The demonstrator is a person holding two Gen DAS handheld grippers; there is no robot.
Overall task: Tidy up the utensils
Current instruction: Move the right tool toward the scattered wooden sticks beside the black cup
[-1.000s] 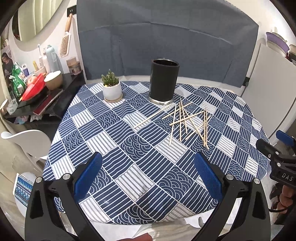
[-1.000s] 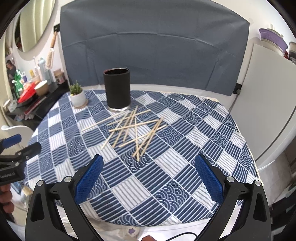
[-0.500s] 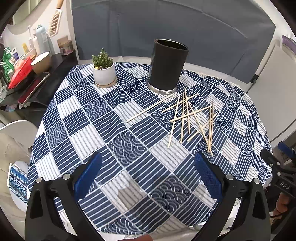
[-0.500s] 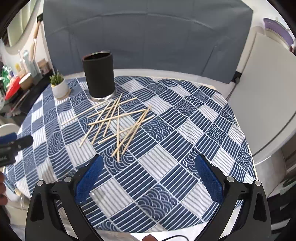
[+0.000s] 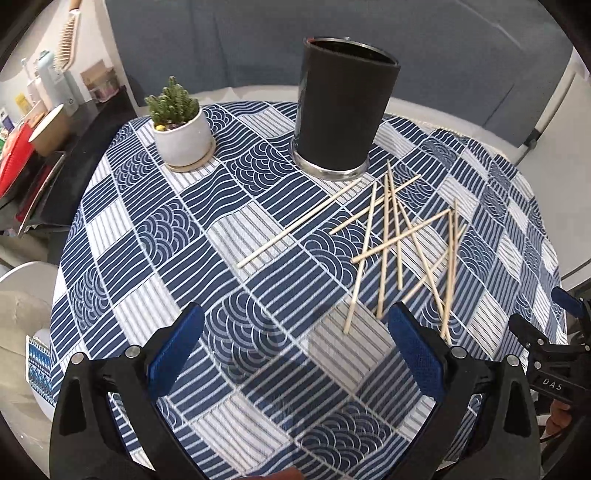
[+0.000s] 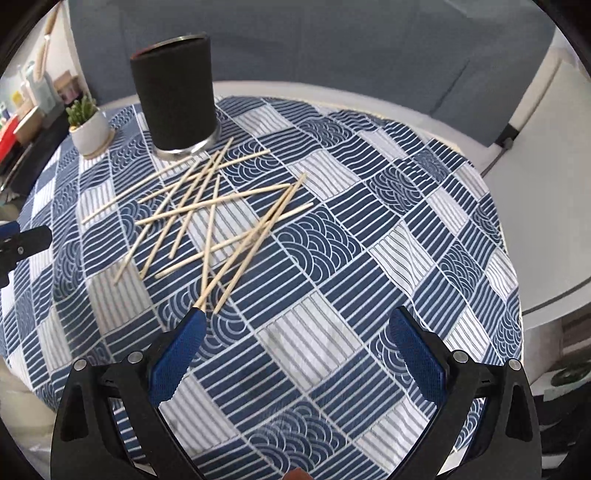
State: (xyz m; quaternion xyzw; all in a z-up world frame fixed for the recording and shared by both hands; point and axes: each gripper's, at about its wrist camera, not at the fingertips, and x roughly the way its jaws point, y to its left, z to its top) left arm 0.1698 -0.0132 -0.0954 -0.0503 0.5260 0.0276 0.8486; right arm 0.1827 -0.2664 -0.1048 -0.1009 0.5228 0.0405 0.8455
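Right wrist view: both grippers' jaws spread wide, lowered closer over chopsticks (image 6: pixel 207 218); holder (image 6: pixel 173 92) looms larger.

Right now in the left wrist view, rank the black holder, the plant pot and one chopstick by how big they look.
1. Black holder: the bulkiest by far.
2. Plant pot: clearly smaller than the holder beside it.
3. The lone chopstick: longer than the pot is wide, but far the thinnest. It lies nearer the camera, so its length is flattered.

We see a home. The table (image 5: pixel 155 236) wears a blue patterned cloth, with a potted succulent (image 5: pixel 180 129) on it. Beside it a shelf (image 5: pixel 48 173) holds bottles (image 5: pixel 48 85) and a hairbrush (image 5: pixel 68 35).
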